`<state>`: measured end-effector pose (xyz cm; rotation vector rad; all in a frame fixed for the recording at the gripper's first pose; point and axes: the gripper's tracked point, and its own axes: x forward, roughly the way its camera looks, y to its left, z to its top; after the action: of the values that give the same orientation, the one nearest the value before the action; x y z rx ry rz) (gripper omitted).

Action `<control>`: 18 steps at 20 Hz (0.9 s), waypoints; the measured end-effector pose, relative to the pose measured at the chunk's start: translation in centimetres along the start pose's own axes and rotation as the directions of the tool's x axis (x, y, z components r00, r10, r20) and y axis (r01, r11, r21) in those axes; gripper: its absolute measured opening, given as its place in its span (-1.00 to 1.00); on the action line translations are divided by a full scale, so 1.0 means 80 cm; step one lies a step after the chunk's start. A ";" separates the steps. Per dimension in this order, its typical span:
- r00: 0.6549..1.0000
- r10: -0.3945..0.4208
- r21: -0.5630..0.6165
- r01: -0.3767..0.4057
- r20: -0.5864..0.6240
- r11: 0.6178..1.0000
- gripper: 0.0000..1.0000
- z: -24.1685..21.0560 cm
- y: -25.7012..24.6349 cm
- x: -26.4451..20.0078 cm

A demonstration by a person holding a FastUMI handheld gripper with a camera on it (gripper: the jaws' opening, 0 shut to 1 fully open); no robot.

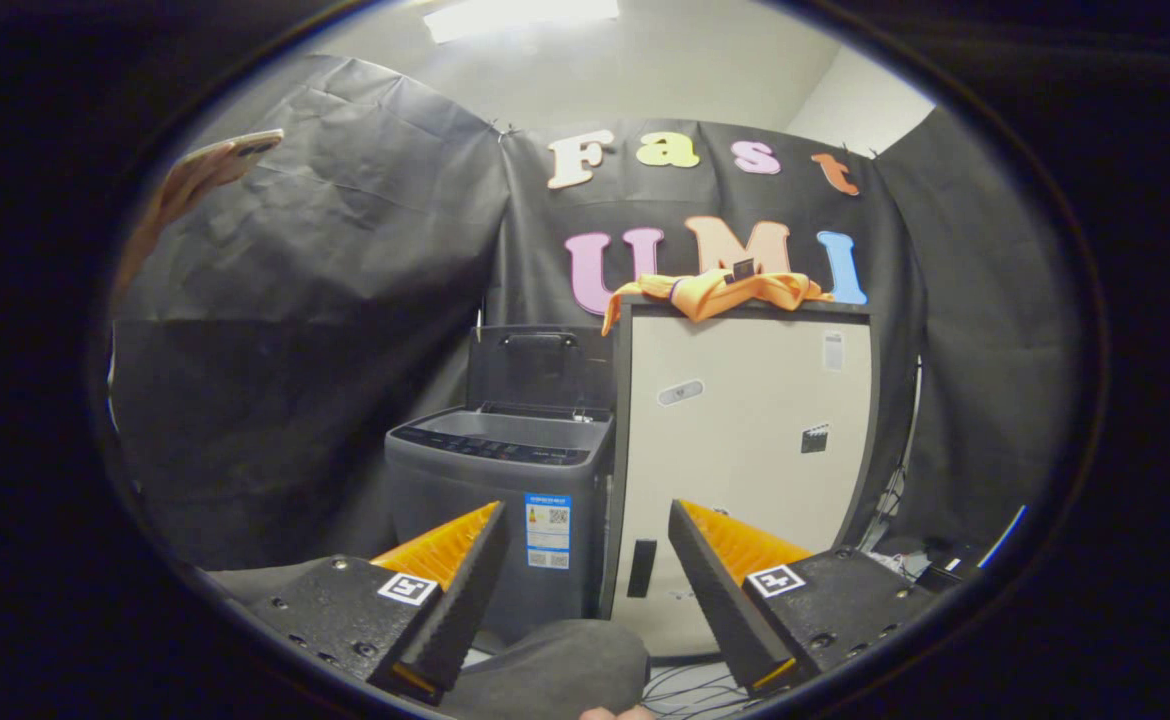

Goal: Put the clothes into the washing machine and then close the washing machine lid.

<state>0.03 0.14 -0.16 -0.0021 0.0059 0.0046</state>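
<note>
Orange clothes (720,290) lie beyond dark washing machine (500,500), seemingly open-lidded.

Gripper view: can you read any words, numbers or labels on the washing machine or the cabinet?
Blue sticker on the washing machine front: too small to read.
Control panel markings: blurred.
White sticker and oval badge on the cabinet door: unreadable.
Square markers on the open tongs, which hold nothing: patterns, no words.

A pale cabinet (745,450) stands against the black cloth wall (295,350); cables (690,690) trail on the floor.
</note>
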 end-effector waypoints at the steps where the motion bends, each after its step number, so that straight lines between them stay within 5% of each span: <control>1: 1.000 -0.001 -0.001 0.001 -0.002 1.000 0.94 0.000 0.000 0.000; 18: 1.000 -0.016 0.101 0.014 0.013 0.995 0.93 0.021 -0.013 0.015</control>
<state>1.24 -0.88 1.55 0.0994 -0.0080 -0.0108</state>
